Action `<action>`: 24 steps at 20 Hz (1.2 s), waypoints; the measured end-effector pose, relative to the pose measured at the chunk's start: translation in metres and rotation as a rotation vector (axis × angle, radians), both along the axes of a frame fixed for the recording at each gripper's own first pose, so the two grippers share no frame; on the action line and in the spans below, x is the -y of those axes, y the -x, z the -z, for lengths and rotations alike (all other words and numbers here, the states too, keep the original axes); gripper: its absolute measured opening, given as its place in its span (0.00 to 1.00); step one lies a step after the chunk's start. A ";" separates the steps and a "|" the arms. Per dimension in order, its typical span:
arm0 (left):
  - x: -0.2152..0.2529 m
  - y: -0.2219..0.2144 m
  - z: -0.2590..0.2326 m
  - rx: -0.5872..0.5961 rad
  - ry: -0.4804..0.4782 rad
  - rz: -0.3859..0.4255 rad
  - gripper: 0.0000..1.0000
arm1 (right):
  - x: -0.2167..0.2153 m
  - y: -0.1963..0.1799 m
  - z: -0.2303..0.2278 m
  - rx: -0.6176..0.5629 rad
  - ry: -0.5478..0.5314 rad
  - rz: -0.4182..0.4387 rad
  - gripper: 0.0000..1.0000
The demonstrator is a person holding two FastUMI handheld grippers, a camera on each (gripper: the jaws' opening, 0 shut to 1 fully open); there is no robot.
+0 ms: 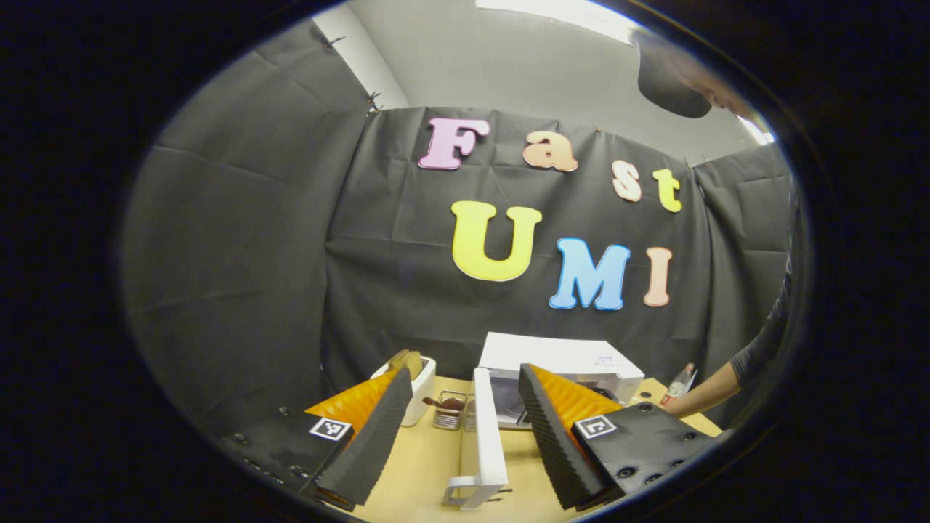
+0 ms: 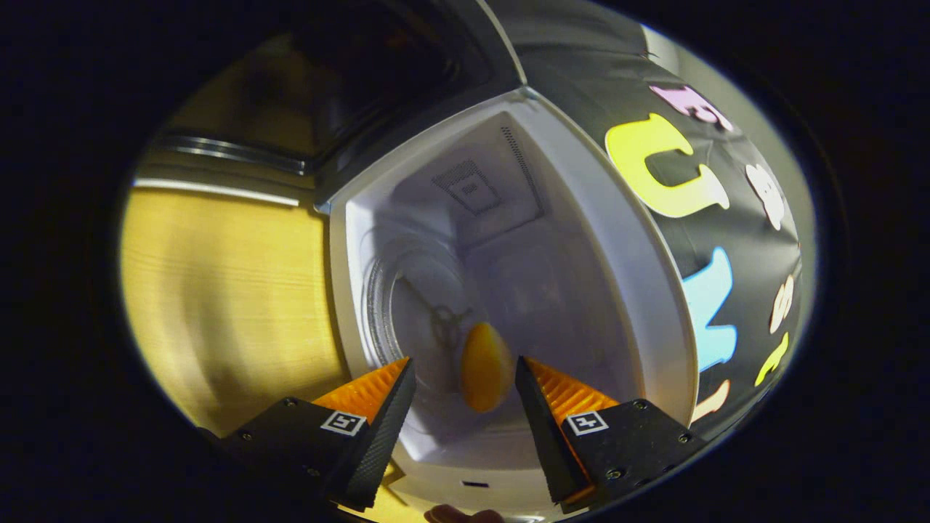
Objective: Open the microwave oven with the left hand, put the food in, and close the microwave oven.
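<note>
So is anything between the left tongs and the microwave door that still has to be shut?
Nothing visible. The open door stands edge-on between the left tongs' spread fingers, apart from both. The food lies inside the microwave, between the open right tongs.

place: staged recording booth | cues: black cloth wall (image 1: 240,240), wooden table (image 1: 429,465), microwave (image 1: 559,363)

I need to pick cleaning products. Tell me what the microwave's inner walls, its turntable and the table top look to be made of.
Inner walls: probably painted or enamelled metal; smooth, white, faintly glossy, with a perforated vent patch. Turntable: likely clear glass; round, see-through, with the hub showing through it. Table top: wood or wood-look laminate; pale yellow with straight grain lines, though blurred here.
</note>
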State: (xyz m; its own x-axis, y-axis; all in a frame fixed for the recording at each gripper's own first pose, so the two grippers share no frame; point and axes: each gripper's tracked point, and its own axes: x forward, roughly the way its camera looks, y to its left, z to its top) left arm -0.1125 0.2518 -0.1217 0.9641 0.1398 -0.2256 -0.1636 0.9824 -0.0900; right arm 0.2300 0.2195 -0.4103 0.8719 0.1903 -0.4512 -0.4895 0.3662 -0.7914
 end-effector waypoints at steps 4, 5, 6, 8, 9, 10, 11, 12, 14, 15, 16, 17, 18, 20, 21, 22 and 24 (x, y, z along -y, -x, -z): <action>0.029 -0.023 -0.002 0.026 -0.006 0.083 0.94 | 0.013 0.051 -0.024 -0.118 -0.286 0.103 0.85; 0.038 -0.030 0.000 0.030 0.004 0.109 0.96 | 0.019 0.062 -0.033 -0.138 -0.354 0.139 0.86; 0.047 -0.037 0.003 0.034 0.015 0.135 0.94 | 0.029 0.071 -0.043 -0.146 -0.406 0.174 0.86; 0.064 -0.052 0.005 0.043 0.026 0.183 0.96 | 0.049 0.086 -0.064 -0.149 -0.493 0.226 0.86; 0.072 -0.057 0.003 0.050 0.028 0.207 0.96 | 0.060 0.092 -0.072 -0.151 -0.521 0.249 0.86; 0.080 -0.063 0.004 0.054 0.030 0.228 0.96 | 0.070 0.098 -0.080 -0.149 -0.545 0.270 0.86; 0.088 -0.067 0.005 0.055 0.031 0.248 0.96 | 0.080 0.103 -0.090 -0.138 -0.569 0.291 0.86; 0.097 -0.071 0.005 0.056 0.035 0.270 0.96 | 0.090 0.107 -0.100 -0.119 -0.592 0.311 0.86; 0.114 -0.078 0.006 0.059 0.039 0.308 0.96 | 0.107 0.116 -0.121 -0.083 -0.644 0.350 0.86; 0.122 -0.081 0.008 0.059 0.042 0.327 0.98 | 0.116 0.122 -0.132 -0.066 -0.672 0.372 0.86; 0.129 -0.085 0.007 0.060 0.046 0.342 0.96 | 0.123 0.126 -0.143 -0.048 -0.699 0.392 0.86; 0.136 -0.088 0.009 0.059 0.050 0.356 0.96 | 0.131 0.131 -0.155 -0.029 -0.726 0.409 0.86; 0.142 -0.091 0.010 0.059 0.053 0.366 0.97 | 0.138 0.135 -0.168 -0.009 -0.753 0.425 0.86; 0.155 -0.094 0.013 0.055 0.064 0.386 0.96 | 0.151 0.147 -0.195 0.043 -0.812 0.450 0.86; 0.160 -0.096 0.014 0.057 0.071 0.393 0.99 | 0.157 0.151 -0.209 0.071 -0.836 0.460 0.86; 0.165 -0.098 0.014 0.058 0.078 0.397 0.99 | 0.159 0.157 -0.223 0.096 -0.861 0.469 0.85; 0.171 -0.101 0.014 0.060 0.081 0.398 0.96 | 0.164 0.166 -0.246 0.123 -0.909 0.474 0.83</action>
State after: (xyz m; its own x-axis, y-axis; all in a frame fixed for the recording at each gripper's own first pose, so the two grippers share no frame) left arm -0.0115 0.0812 -0.1360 0.9511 -0.2628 -0.1626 0.2357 0.9572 -0.1680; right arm 0.0635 0.0551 -0.1648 0.9767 0.0397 -0.2110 -0.0732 0.9854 -0.1538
